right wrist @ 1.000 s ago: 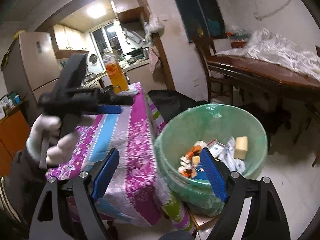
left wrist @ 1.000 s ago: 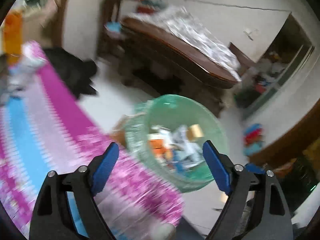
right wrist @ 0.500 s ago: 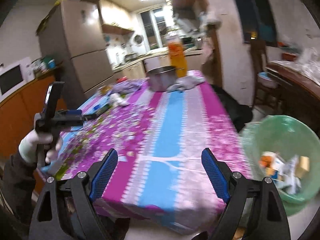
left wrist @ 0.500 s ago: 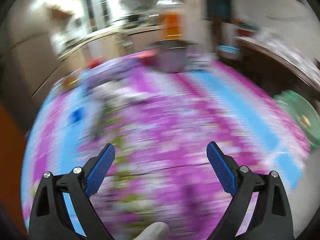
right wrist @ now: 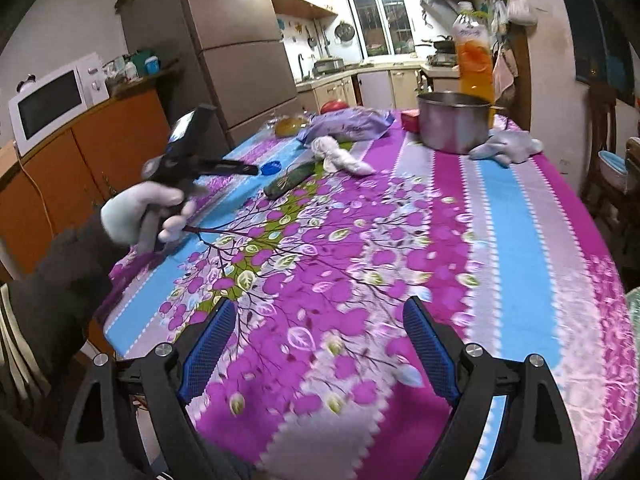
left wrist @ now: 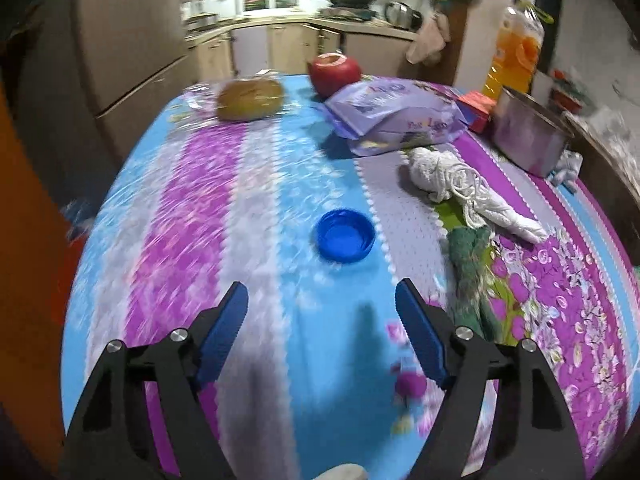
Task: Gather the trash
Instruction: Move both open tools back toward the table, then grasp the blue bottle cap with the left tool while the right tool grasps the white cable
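A blue bottle cap [left wrist: 345, 236] lies open side up on the flowered tablecloth [left wrist: 224, 216], just ahead of my open, empty left gripper [left wrist: 322, 320]. A crumpled white rag [left wrist: 460, 184] and a dark green wrapper [left wrist: 470, 256] lie to the cap's right. In the right wrist view the left gripper [right wrist: 224, 168] points at the cap [right wrist: 271, 167], with the wrapper [right wrist: 289, 181] and rag [right wrist: 340, 156] beside it. My right gripper [right wrist: 316, 334] is open and empty over the near part of the table.
A purple snack bag [left wrist: 396, 118], a bread roll [left wrist: 250, 100], a red apple [left wrist: 334, 72], a steel pot [left wrist: 528, 132] and an orange drink bottle [left wrist: 514, 52] stand at the far end. A pale cloth [right wrist: 506, 148] lies by the pot. Cabinets [right wrist: 80, 160] flank the left.
Both grippers have swung from the green trash bin at the table's right to face the tabletop. The left gripper now hovers just short of the blue cap.
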